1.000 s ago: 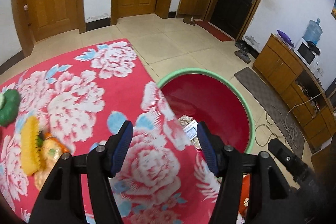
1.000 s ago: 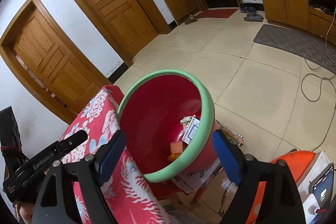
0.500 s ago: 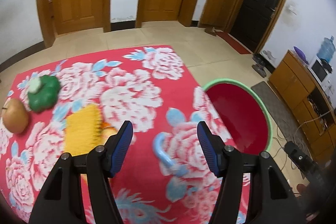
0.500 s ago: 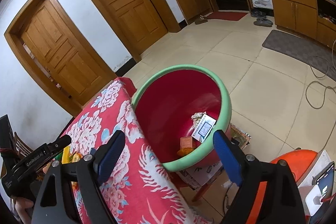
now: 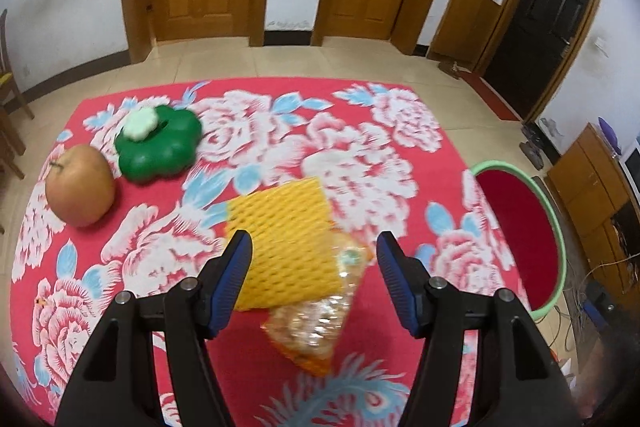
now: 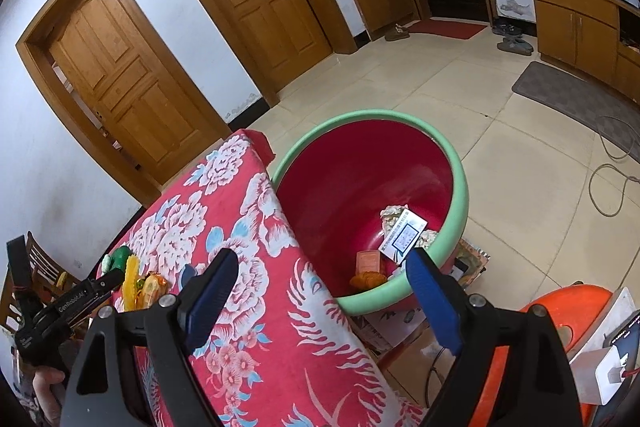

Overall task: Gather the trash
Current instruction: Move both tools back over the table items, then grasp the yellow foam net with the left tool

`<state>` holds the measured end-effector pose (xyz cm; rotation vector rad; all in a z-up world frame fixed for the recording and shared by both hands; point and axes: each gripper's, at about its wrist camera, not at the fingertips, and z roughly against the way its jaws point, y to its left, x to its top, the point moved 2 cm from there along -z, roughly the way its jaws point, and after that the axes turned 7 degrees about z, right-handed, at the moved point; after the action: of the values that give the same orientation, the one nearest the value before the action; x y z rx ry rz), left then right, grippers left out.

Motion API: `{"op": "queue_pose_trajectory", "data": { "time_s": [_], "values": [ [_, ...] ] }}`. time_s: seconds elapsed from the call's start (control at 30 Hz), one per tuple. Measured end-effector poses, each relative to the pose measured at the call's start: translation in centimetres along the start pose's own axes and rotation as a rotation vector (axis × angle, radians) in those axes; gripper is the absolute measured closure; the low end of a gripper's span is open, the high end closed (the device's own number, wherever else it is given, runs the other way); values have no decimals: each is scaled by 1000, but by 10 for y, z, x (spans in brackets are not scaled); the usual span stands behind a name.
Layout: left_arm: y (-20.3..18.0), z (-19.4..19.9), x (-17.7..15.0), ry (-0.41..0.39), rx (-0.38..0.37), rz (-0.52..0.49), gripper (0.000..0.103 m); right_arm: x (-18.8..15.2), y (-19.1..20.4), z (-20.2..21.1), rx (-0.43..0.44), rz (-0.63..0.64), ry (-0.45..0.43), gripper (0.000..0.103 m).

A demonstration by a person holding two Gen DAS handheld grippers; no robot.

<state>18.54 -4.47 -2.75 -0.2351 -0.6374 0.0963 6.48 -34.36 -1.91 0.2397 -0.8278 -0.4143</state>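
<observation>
On the left wrist view, a brown apple (image 5: 80, 189) sits at the far left of the tabletop (image 5: 400, 147), which is covered in a red cloth with white and blue flowers. Just right of the apple, close to it, lies a green flower-shaped toy (image 5: 158, 147) with a pale green cap. Nearer the middle lies a yellow foam fruit net (image 5: 286, 247), and partly under its right edge a clear crinkled snack wrapper (image 5: 316, 323) with orange trim. The left claw (image 5: 314, 281) hovers above these two pieces of trash, its blue-padded jaws standing about half open and apart from both, gripping nothing. At the right edge, beyond the tabletop's corner and lower down, is the red basin (image 5: 558, 223) with a pale green rim.

On the right wrist view, the left claw appears at the far left as a black body, a hand (image 6: 44, 387) beneath it, with the yellow net and wrapper on the tabletop just beyond it. The right claw (image 6: 318, 291) fills the foreground, jaws spread wide and empty, over the tabletop's edge and the basin's near rim. The red basin stands right beside the tabletop, on cardboard (image 6: 400, 327), and holds a white printed card (image 6: 402, 241), crumpled paper (image 6: 394, 215), a small orange box (image 6: 368, 261) and an orange scrap (image 6: 366, 281). An orange object (image 6: 560, 307) sits at the lower right.
</observation>
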Motion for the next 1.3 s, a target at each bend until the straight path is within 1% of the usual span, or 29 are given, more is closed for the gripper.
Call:
{"op": "queue_pose_trajectory", "data": {
  "time_s": [0.2, 0.33, 0.4, 0.43, 0.47, 0.5, 0.53, 0.57, 0.6, 0.67, 0.77, 0.93, 1.1, 1.3],
  "values": [
    [18, -19, -7, 53, 20, 46, 39, -2, 6, -4, -1, 13, 15, 15],
    [27, -24, -13, 74, -21, 81, 40, -1, 8, -3, -2, 21, 17, 15],
    [30, -23, -14, 71, -37, 91, 52, -1, 8, -3, -2, 24, 17, 15],
    [31, -23, -15, 70, -45, 95, 56, -1, 10, -3, -1, 26, 16, 15],
    [32, -22, -15, 69, -49, 99, 62, -1, 10, -3, 0, 28, 16, 15],
    [34, -21, -16, 68, -54, 106, 66, -1, 11, -2, 2, 30, 16, 15],
    [36, -20, -16, 67, -59, 111, 69, -1, 12, -1, 3, 34, 15, 15],
    [37, -19, -17, 67, -61, 115, 74, -2, 14, 0, 5, 37, 13, 15],
    [39, -18, -17, 66, -63, 121, 77, -2, 15, 1, 6, 41, 12, 15],
    [43, -14, -18, 64, -73, 131, 80, -2, 18, 5, 8, 48, 8, 15],
    [47, -1, -20, 48, -98, 140, 82, -3, 23, 12, 10, 63, -4, 15],
    [49, 28, -25, 6, -122, 132, 82, -2, 34, 30, 13, 97, -32, 15],
    [58, 51, -28, -23, -141, 146, 82, -5, 48, 47, 23, 134, -55, 15],
    [71, 69, -38, -39, -140, 153, 82, -9, 71, 56, 39, 186, -61, 15]
  ]
}}
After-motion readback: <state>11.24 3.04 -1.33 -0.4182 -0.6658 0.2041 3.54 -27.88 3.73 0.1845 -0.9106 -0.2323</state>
